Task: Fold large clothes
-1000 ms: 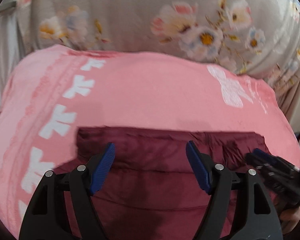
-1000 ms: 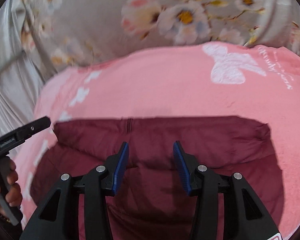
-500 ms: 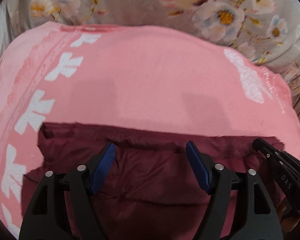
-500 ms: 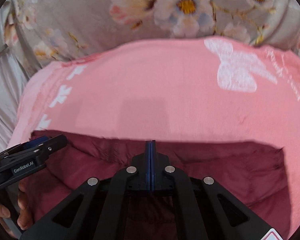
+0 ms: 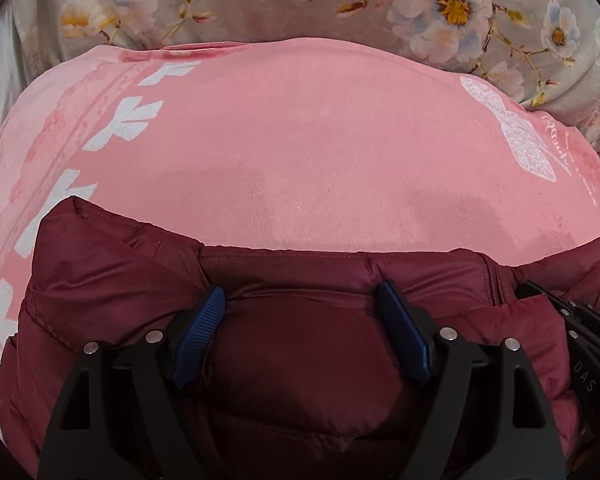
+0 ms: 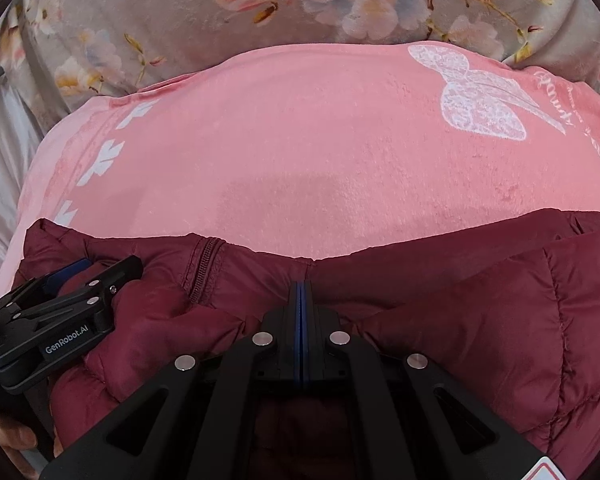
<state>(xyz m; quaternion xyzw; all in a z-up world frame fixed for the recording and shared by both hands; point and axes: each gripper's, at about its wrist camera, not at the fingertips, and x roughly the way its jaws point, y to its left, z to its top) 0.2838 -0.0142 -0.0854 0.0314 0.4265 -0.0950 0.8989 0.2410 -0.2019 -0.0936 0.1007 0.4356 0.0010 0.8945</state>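
While one pink blanket [image 5: 300, 140] covers the floral bedding [image 6: 172, 12], one maroon puffer jacket [image 5: 308, 360] lies crosswise along its near edge; left gripper [image 5: 300, 304] spread wide, right gripper [image 6: 302, 284] pinching jacket fabric.

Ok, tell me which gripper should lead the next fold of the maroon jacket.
Right. The right gripper is shut on the maroon jacket's edge; the left gripper is open, holding nothing.
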